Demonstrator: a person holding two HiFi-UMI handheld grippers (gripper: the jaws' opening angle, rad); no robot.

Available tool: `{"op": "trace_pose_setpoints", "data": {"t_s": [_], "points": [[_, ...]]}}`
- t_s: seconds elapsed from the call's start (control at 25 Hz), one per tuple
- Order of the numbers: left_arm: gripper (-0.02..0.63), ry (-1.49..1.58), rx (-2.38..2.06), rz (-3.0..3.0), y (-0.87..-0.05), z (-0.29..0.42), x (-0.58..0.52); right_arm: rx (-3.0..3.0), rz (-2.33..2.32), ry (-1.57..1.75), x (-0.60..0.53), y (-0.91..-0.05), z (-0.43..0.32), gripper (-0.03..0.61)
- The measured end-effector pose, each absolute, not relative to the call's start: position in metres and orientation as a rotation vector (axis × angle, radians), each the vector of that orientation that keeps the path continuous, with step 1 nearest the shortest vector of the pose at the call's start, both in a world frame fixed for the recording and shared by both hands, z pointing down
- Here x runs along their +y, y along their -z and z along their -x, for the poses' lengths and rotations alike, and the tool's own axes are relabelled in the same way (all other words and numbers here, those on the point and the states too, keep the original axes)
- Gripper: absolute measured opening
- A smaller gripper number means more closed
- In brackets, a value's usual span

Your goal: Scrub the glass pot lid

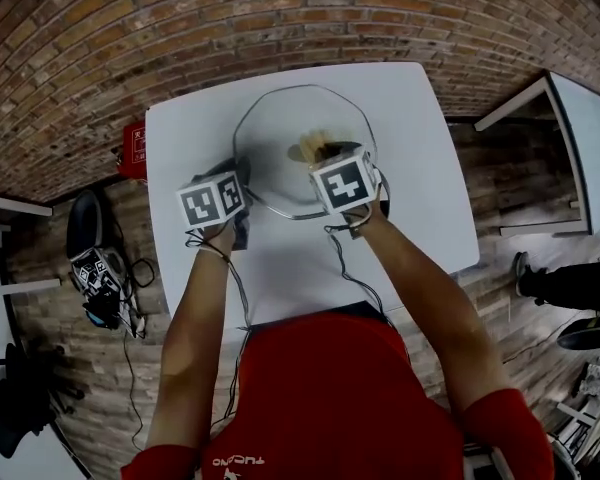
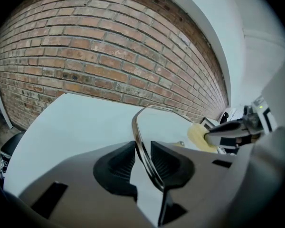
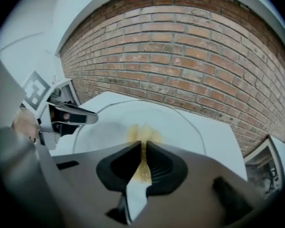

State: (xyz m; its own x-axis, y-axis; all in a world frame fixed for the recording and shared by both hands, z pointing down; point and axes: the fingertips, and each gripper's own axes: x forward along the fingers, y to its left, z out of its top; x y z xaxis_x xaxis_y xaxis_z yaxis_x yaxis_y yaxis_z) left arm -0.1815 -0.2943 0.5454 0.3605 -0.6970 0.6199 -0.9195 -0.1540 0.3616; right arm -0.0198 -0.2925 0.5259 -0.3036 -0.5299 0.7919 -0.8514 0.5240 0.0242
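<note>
A round glass pot lid [image 1: 280, 138] with a metal rim stands tilted over the white table [image 1: 420, 178]. My left gripper [image 1: 238, 192] is shut on the lid's near-left edge; in the left gripper view the rim [image 2: 141, 144] runs between the two black pads of that gripper [image 2: 143, 159]. My right gripper [image 1: 327, 164] is shut on a thin yellow sponge [image 1: 313, 148] that lies against the glass. In the right gripper view the sponge [image 3: 142, 136] sticks out past that gripper [image 3: 143, 161] onto the lid [image 3: 185, 127]. The lid's knob is hidden.
A red box [image 1: 133, 148] stands on the floor by the table's left edge. Black gear [image 1: 98, 268] with cables lies on the floor to the left. A second white table [image 1: 590, 138] and a person's shoe [image 1: 525, 273] are at the right. A brick wall [image 3: 190, 56] rises behind.
</note>
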Motion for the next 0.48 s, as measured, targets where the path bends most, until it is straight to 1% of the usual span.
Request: {"op": "trace_pose_setpoints", "data": {"t_s": [0.12, 0.2, 0.32, 0.48], "points": [[0.107, -0.404, -1.405, -1.916, -0.546, 0.181, -0.294, -2.061, -1.008, -0.544, -0.261, -0.525, 0.066, 0.051], [0.107, -0.406, -1.406, -1.912, -0.547, 0.182, -0.293, -2.074, -0.968, -0.520, -0.249, -0.528, 0.082, 0.051], [0.107, -0.404, -1.409, -1.910, -0.546, 0.181, -0.292, -2.061, -0.931, -0.521, -0.235, -0.537, 0.087, 0.051], [0.107, -0.400, -1.414, -1.909, -0.546, 0.180, -0.291, -2.032, -0.935, -0.511, -0.234, -0.542, 0.073, 0.051]]}}
